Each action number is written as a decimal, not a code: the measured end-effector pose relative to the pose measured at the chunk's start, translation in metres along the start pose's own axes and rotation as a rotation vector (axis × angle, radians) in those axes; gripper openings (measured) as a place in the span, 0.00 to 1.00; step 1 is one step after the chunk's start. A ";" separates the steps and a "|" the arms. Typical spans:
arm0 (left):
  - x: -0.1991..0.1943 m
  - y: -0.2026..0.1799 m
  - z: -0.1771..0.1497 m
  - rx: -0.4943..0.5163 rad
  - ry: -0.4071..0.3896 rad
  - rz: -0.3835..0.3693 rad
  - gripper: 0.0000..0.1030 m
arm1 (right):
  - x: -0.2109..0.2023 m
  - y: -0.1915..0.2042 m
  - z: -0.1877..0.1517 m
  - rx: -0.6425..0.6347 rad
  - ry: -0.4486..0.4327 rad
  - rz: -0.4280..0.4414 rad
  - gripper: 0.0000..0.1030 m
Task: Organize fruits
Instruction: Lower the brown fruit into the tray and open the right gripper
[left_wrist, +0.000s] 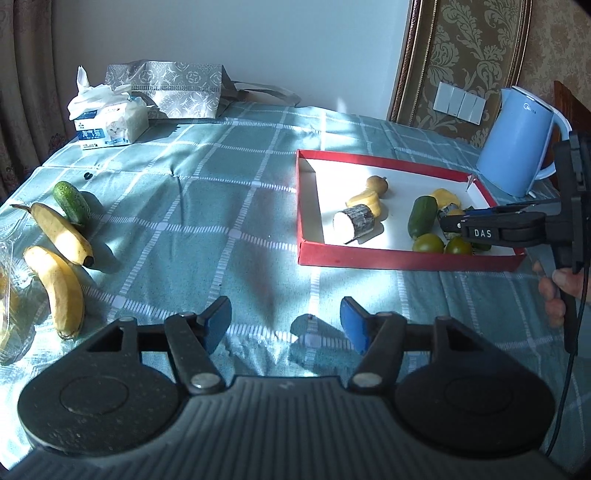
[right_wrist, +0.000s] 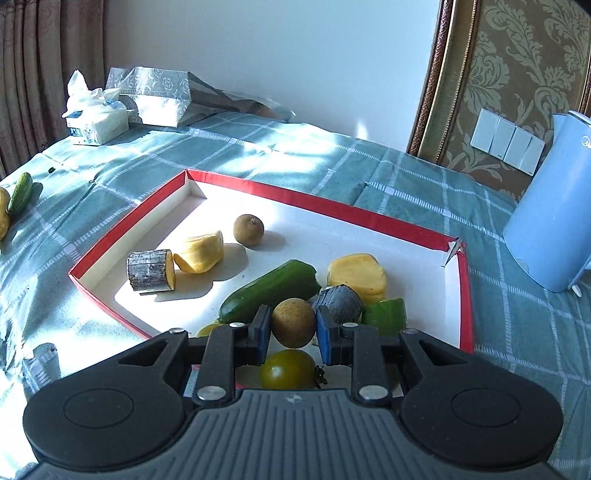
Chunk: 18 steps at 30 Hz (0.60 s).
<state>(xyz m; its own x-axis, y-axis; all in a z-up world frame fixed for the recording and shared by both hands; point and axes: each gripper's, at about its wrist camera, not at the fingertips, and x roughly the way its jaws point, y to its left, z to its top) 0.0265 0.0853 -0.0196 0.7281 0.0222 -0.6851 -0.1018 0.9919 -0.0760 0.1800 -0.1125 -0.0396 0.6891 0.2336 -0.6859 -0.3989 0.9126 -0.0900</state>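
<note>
I am filling the red box (right_wrist: 373, 218) on the table, and most of the fruit is already lying inside it: cut pieces, a green cucumber (right_wrist: 266, 291), small green tomatoes (right_wrist: 288, 369). Two bananas (left_wrist: 62, 236) and one cucumber (left_wrist: 72, 203) are waiting outside, well apart on the cloth. My right gripper (right_wrist: 293, 326) is squeezing a small brown round fruit (right_wrist: 293, 321) above the box. My left gripper (left_wrist: 286, 325) is standing half open, holding nothing.

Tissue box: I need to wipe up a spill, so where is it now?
The tissue box sits at the table's far left corner in both views, beside the patterned bag, well left of the red tray.
</note>
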 end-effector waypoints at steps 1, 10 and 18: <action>0.001 -0.001 0.000 0.001 0.010 0.002 0.60 | 0.001 0.001 -0.001 -0.005 0.002 -0.003 0.25; 0.012 -0.013 0.014 0.020 0.047 0.007 0.67 | -0.005 0.000 -0.003 -0.012 -0.023 -0.036 0.27; 0.021 -0.035 0.035 0.057 0.020 -0.034 0.71 | -0.066 -0.018 -0.022 0.163 -0.088 -0.081 0.59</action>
<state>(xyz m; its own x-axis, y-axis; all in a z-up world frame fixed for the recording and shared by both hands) 0.0693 0.0555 -0.0057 0.7164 -0.0134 -0.6976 -0.0380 0.9976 -0.0581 0.1288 -0.1517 -0.0086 0.7680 0.1796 -0.6147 -0.2422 0.9700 -0.0191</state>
